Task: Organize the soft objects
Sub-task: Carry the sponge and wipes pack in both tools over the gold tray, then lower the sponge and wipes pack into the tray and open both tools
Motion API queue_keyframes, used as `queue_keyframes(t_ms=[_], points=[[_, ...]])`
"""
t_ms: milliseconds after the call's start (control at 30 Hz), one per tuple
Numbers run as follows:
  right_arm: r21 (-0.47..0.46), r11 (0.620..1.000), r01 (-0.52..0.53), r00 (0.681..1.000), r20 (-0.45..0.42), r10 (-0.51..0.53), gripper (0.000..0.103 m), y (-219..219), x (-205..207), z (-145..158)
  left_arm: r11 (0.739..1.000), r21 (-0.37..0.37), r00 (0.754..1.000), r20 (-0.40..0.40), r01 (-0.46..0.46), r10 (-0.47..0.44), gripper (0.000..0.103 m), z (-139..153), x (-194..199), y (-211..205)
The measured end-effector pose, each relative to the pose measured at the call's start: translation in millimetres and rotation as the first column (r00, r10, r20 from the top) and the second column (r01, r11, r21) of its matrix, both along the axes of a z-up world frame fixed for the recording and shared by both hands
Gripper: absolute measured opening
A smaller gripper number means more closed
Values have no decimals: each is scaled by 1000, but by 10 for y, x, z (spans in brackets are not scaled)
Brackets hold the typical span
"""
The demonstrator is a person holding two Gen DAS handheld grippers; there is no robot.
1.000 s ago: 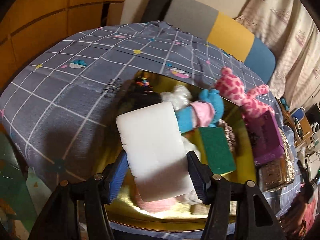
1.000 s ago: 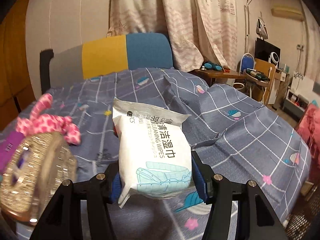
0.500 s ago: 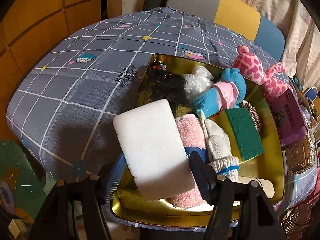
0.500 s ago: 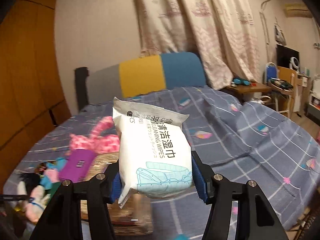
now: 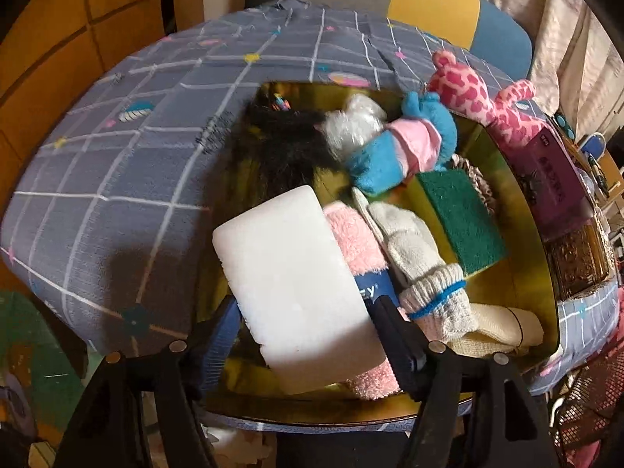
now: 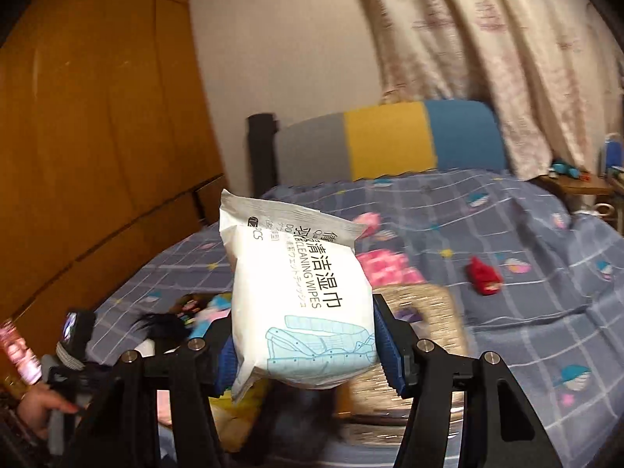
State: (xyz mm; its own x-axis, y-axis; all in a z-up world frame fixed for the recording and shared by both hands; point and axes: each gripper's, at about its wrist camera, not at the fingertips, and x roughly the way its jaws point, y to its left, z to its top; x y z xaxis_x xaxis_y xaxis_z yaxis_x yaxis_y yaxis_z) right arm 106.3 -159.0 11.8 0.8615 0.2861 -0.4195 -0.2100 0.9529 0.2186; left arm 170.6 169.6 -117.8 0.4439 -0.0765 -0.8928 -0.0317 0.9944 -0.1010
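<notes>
My left gripper (image 5: 302,335) is shut on a white sponge block (image 5: 292,280) and holds it over the near left part of a gold tray (image 5: 518,284). In the tray lie a pink towel (image 5: 355,241), a white knit glove (image 5: 421,269), a green scouring pad (image 5: 460,218), a blue and pink plush (image 5: 401,148), a black furry thing (image 5: 284,148) and a white puff (image 5: 355,121). My right gripper (image 6: 302,351) is shut on a white pack of cleaning wipes (image 6: 300,292) and holds it in the air above the bed.
A pink spotted plush (image 5: 475,93), a purple box (image 5: 553,183) and a glittery gold box (image 5: 577,257) sit at the tray's right. A small red item (image 6: 483,277) lies on the grey checked bedspread (image 6: 526,312). The headboard (image 6: 390,140) is behind. A hand (image 6: 43,409) shows at lower left.
The left gripper drew back and up with the sponge, so more of the tray shows. The right gripper swung left and tilted up with the wipes pack.
</notes>
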Motion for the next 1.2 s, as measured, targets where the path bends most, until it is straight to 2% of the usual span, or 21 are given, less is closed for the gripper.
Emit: queue_keyframes(t_ms=[233, 333, 467, 567, 833, 1200], points=[[2, 992, -129, 988, -86, 129, 60, 524, 76, -193, 997, 79, 996, 88, -13, 6, 76, 223, -113, 36], [1, 985, -170, 978, -127, 169, 60, 676, 104, -277, 999, 42, 994, 110, -27, 22, 76, 273, -168, 102], [-6, 978, -207, 966, -161, 203, 60, 828, 100, -366, 995, -74, 988, 138, -61, 71, 76, 321, -277, 213], [-13, 974, -225, 959, -182, 219, 60, 912, 126, -403, 990, -124, 983, 160, -72, 92, 76, 338, -340, 226], [39, 953, -301, 910, -286, 299, 60, 1287, 376, -613, 988, -111, 966, 227, -103, 126, 76, 427, -441, 256], [89, 934, -346, 853, -385, 353, 60, 1881, 853, -904, 974, -185, 954, 245, -131, 174, 76, 450, -599, 374]])
